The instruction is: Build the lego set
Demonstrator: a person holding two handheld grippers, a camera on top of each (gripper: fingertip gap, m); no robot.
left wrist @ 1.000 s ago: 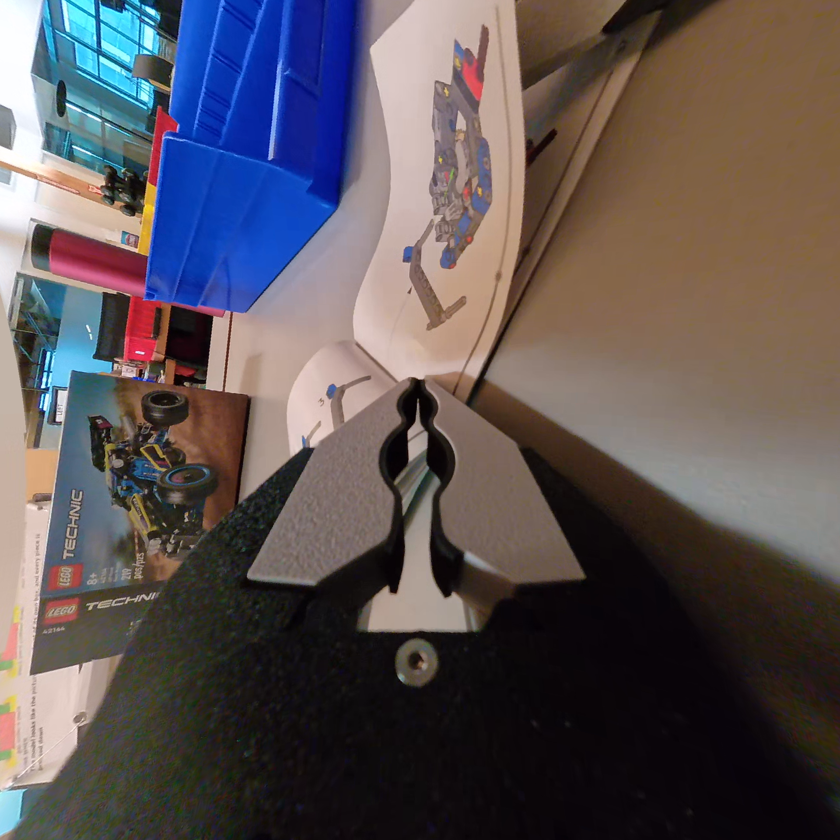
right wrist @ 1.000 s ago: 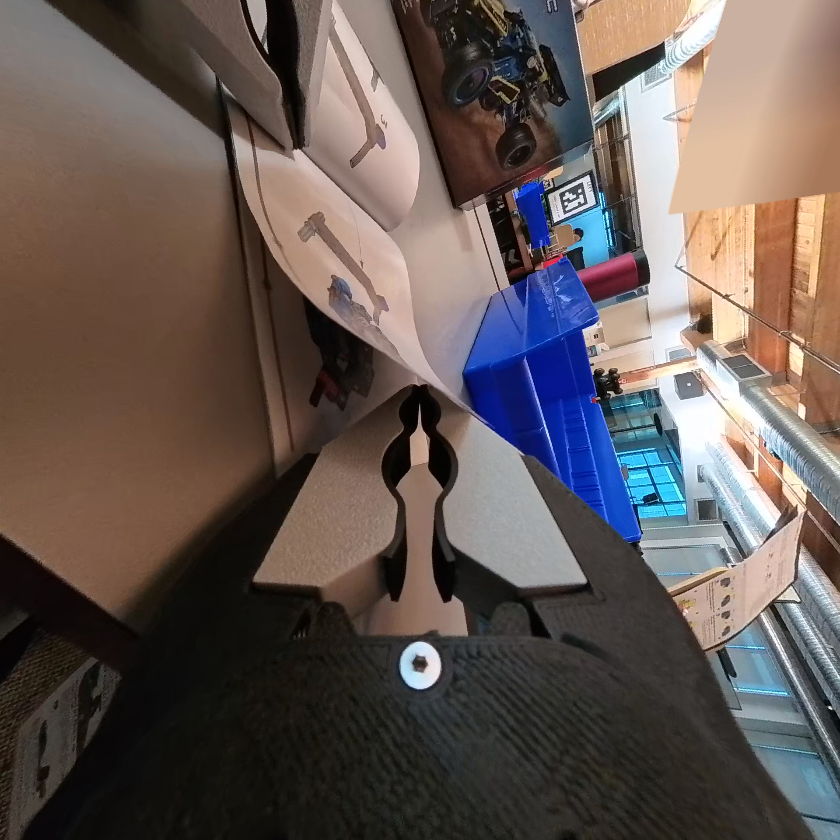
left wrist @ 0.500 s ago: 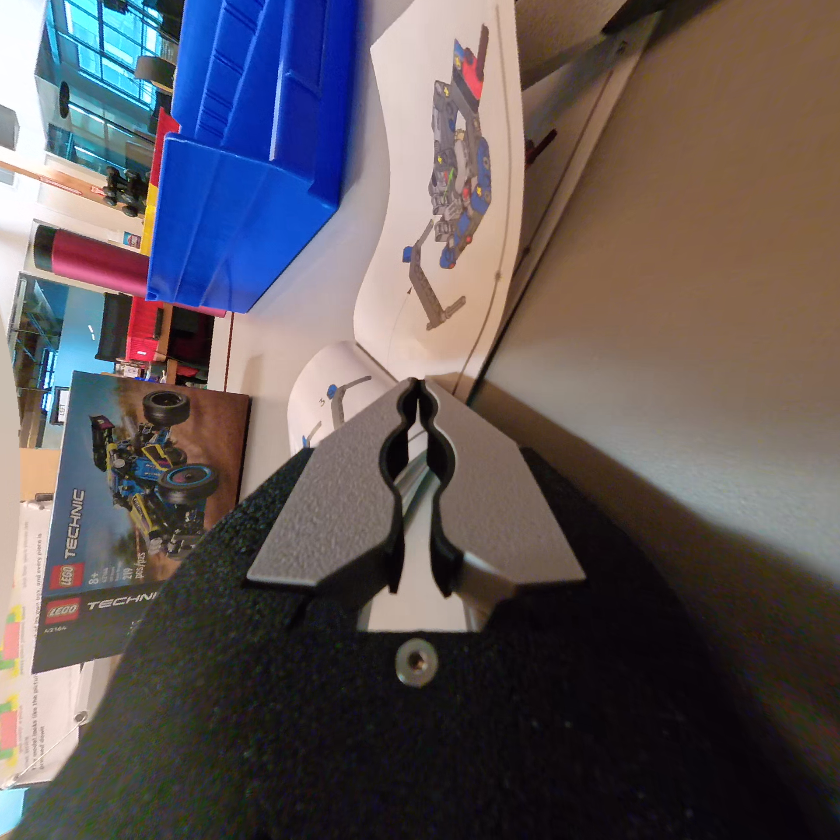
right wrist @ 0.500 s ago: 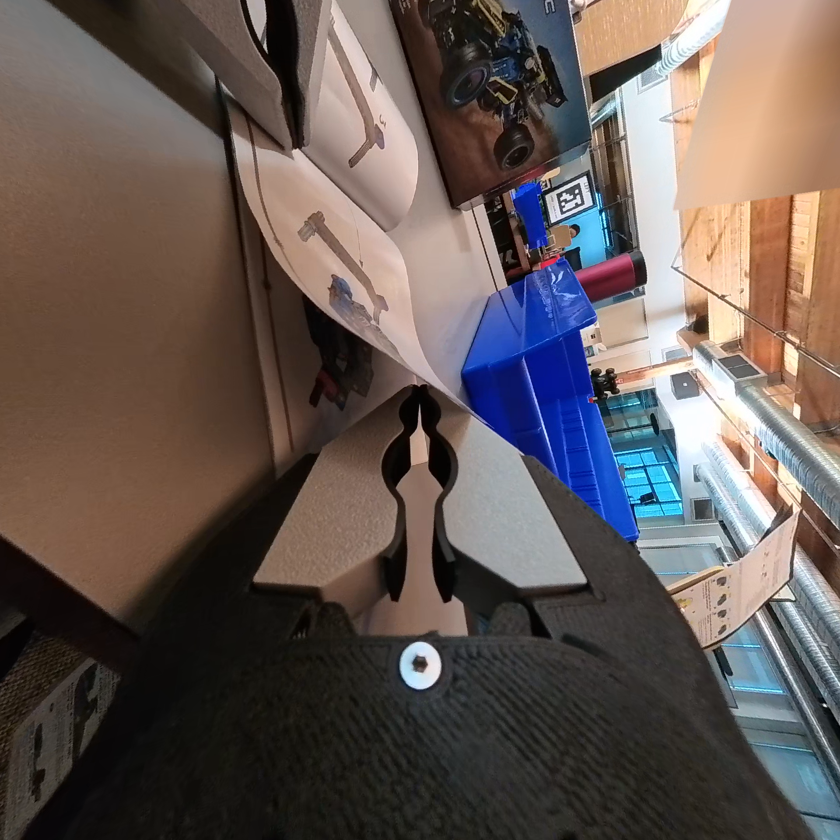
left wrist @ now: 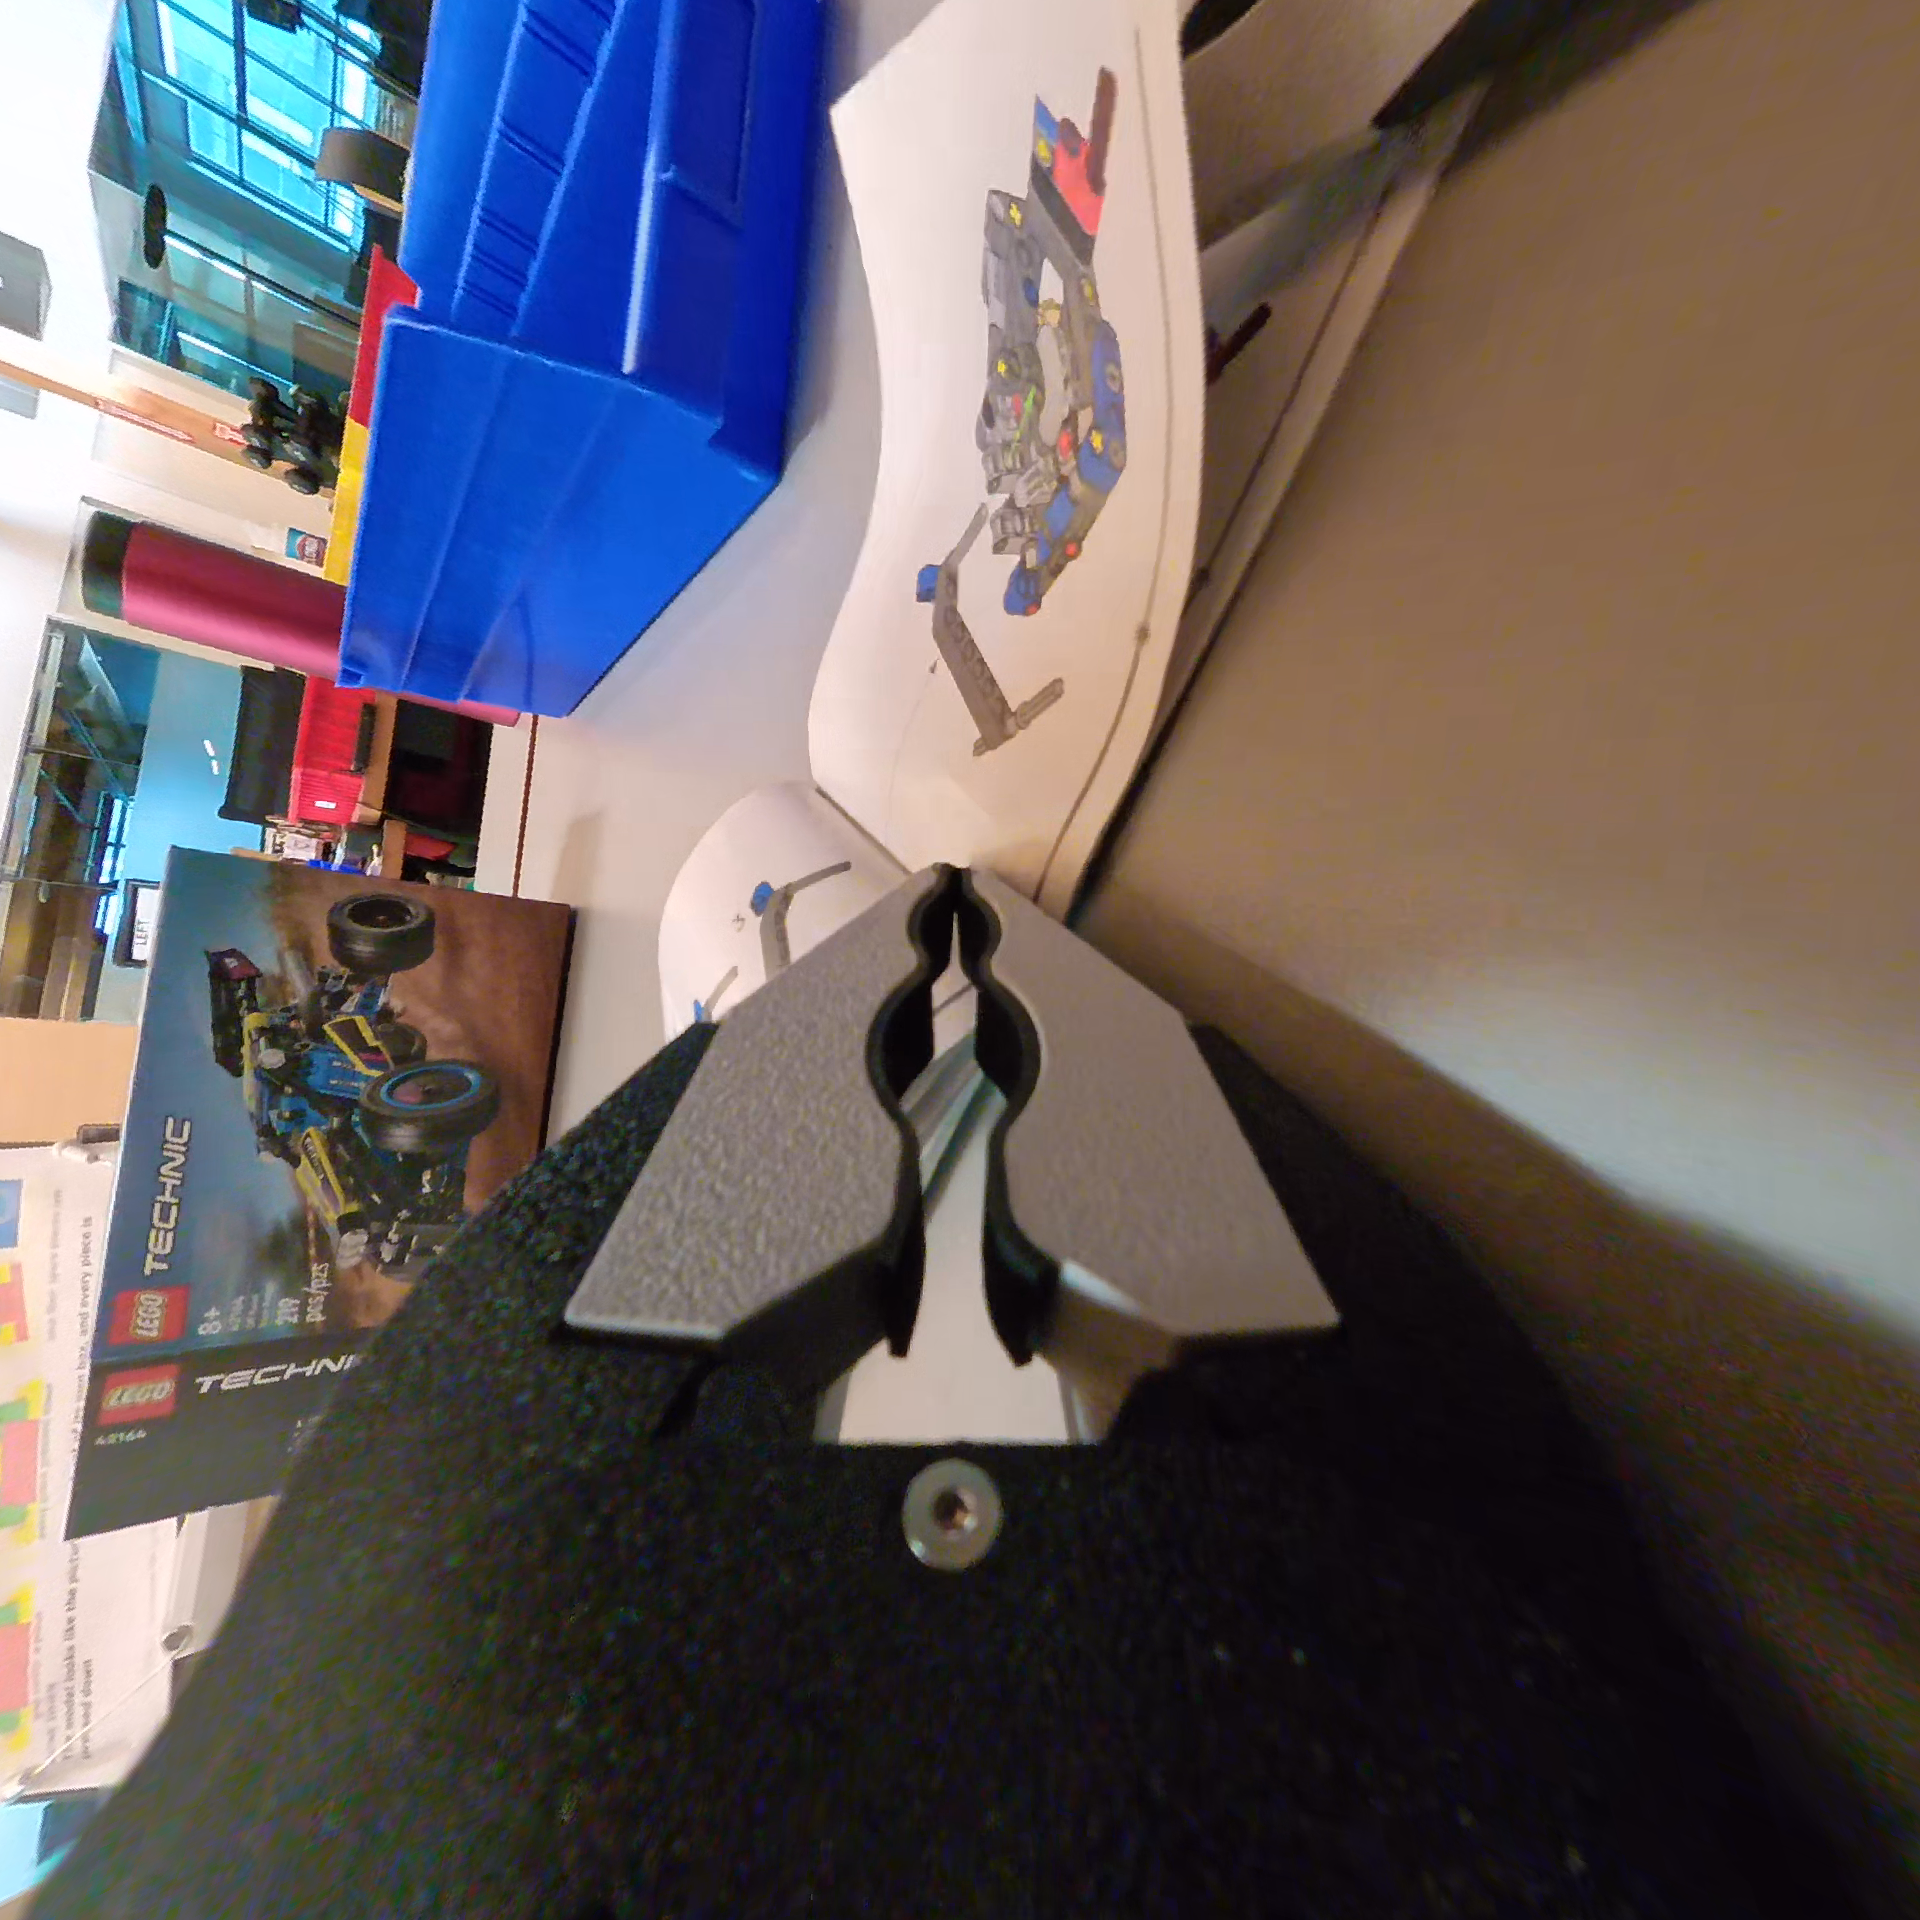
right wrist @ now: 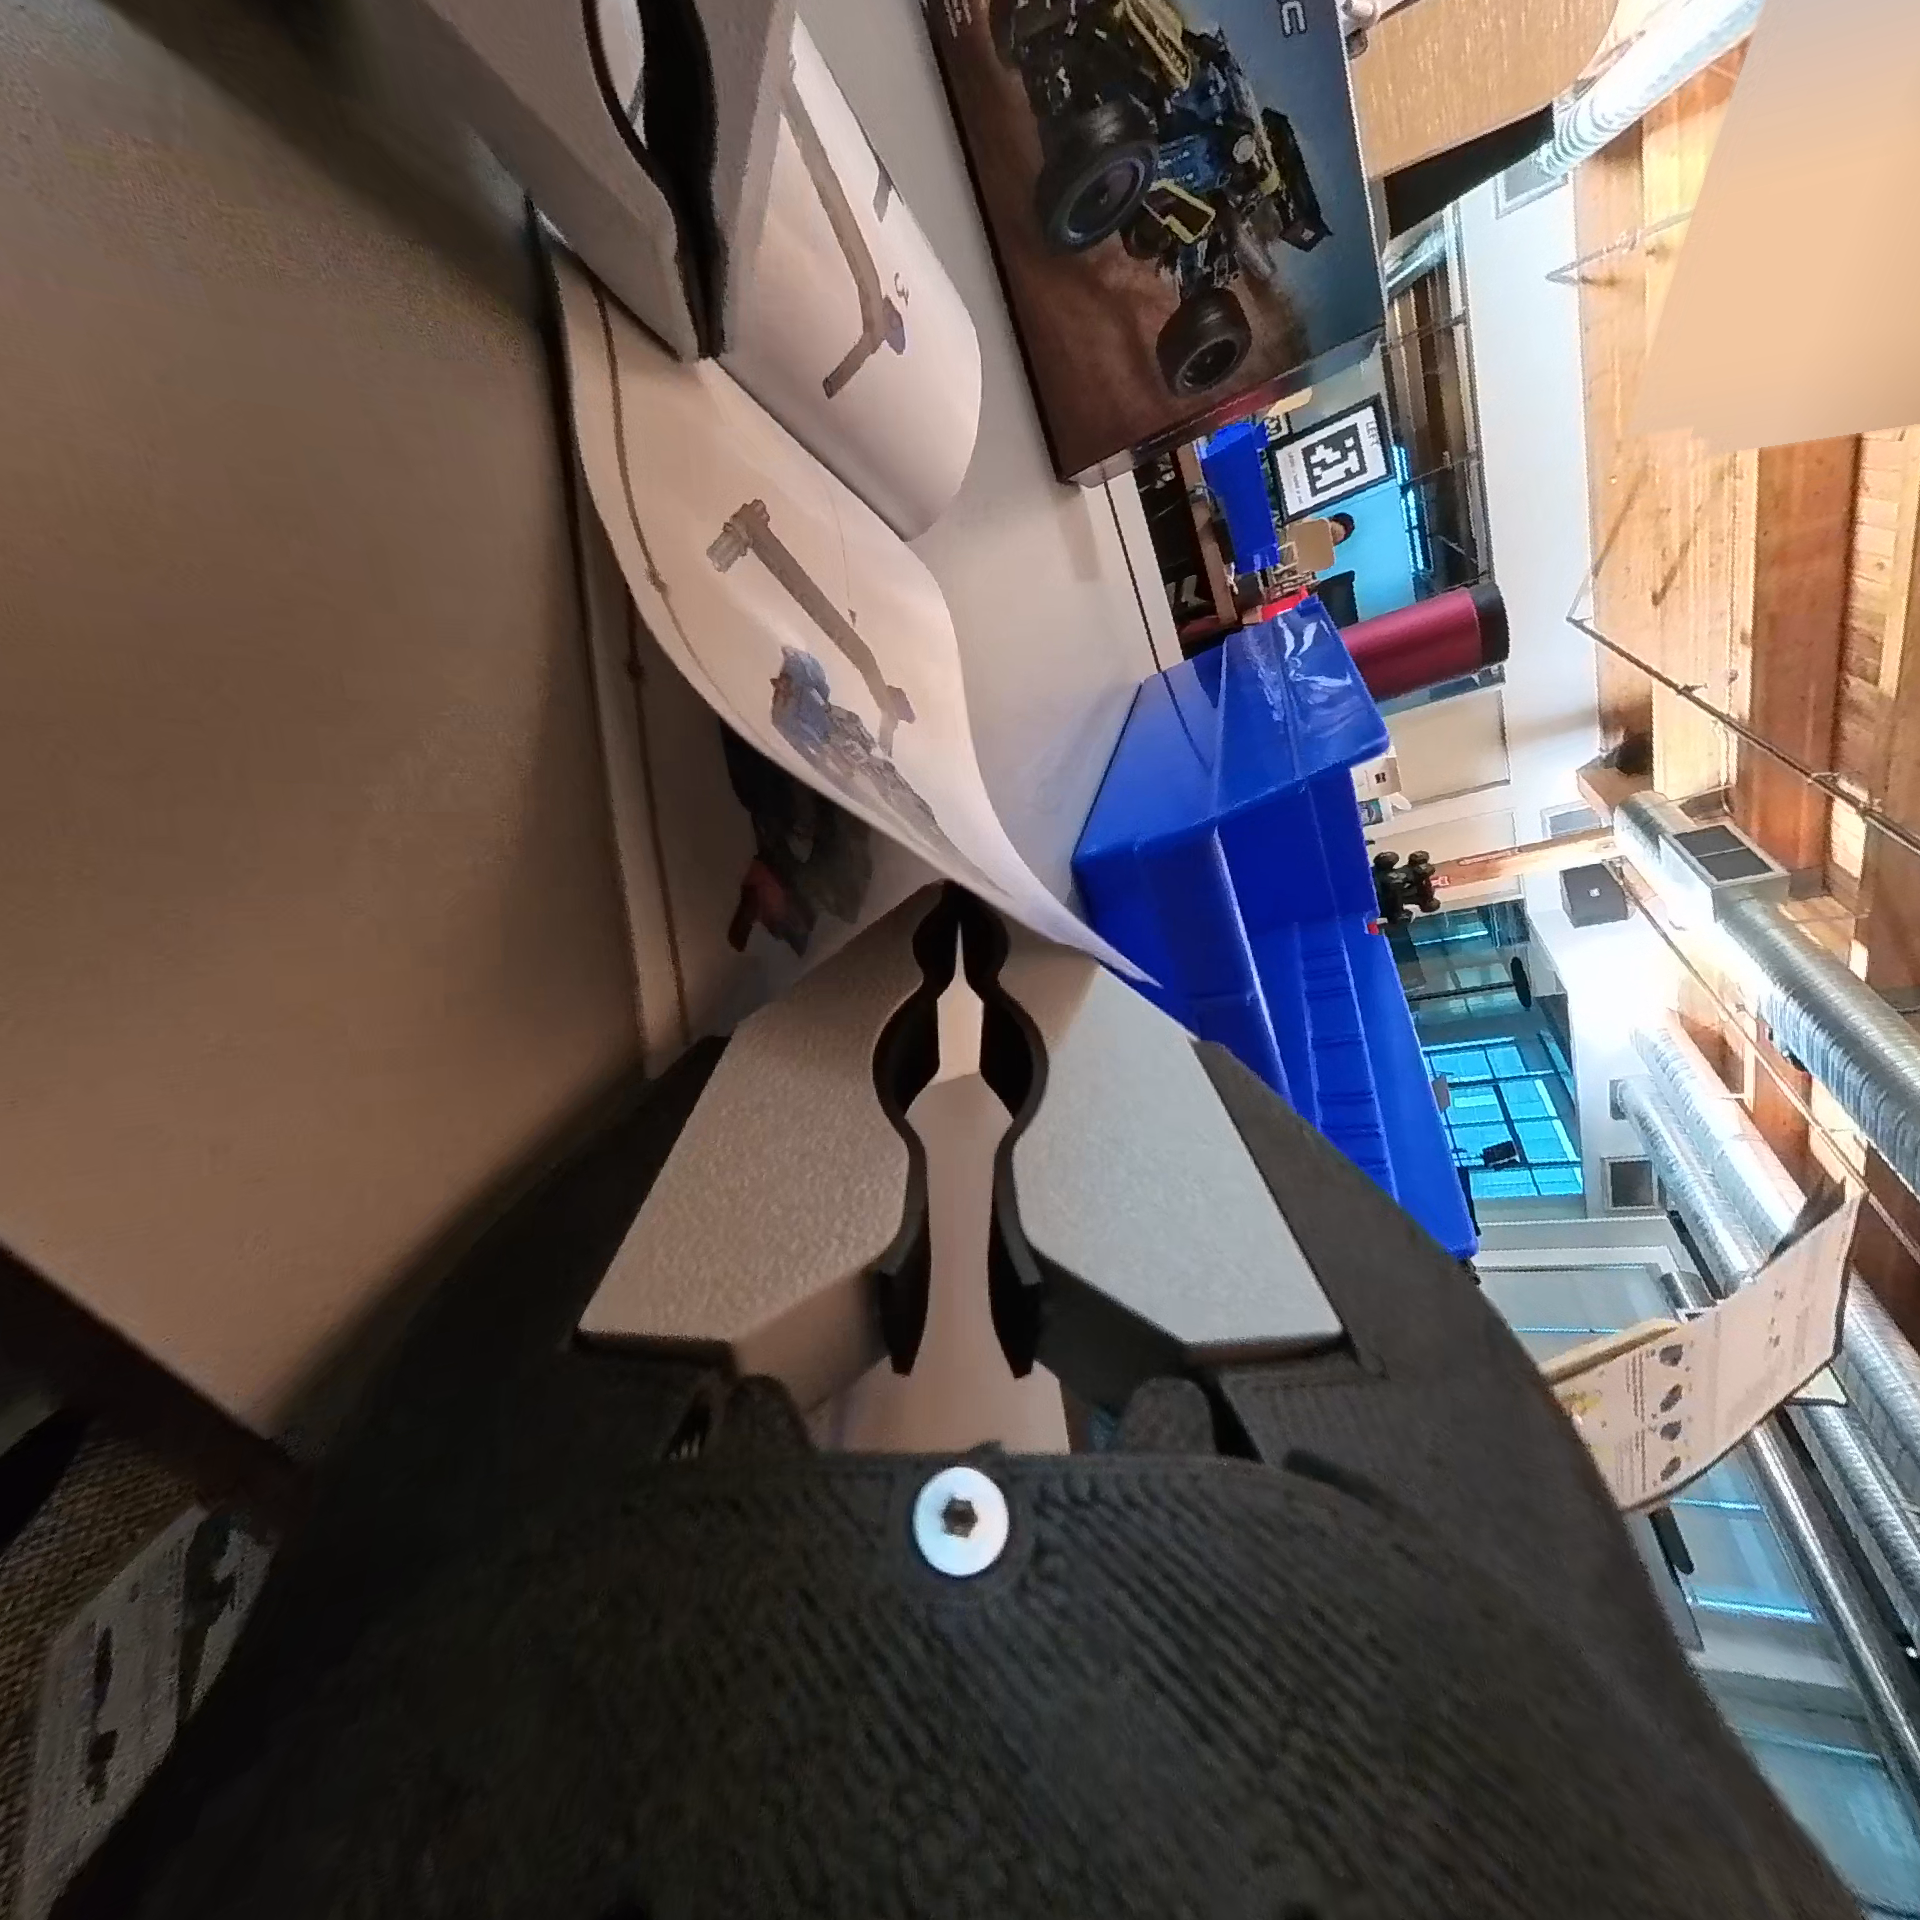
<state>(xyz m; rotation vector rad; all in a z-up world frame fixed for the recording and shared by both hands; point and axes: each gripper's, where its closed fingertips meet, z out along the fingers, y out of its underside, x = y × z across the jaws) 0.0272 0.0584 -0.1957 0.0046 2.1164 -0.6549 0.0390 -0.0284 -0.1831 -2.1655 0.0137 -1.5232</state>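
Note:
The open instruction booklet [left wrist: 1018,416] lies with curled pages on the white table, just beyond my left gripper [left wrist: 956,883], which is shut and empty. In the right wrist view the booklet [right wrist: 810,644] arches over a dark, partly built model [right wrist: 800,862] that is mostly hidden under the page. My right gripper [right wrist: 958,914] is shut and empty, its tips at the page's loose edge. The left gripper's fingers [right wrist: 665,208] show at the top of that view. The set's box [left wrist: 312,1122] stands behind the booklet.
A blue bin [left wrist: 582,364] sits beside the booklet, with a maroon bottle [left wrist: 208,592] behind it. A tan surface [left wrist: 1558,623] runs along both grippers. The bin [right wrist: 1268,883] and the box [right wrist: 1164,187] also show in the right wrist view. Left tips to right tips: about 10 centimeters.
The right wrist view has shifted very slightly. Both grippers stay shut and in place.

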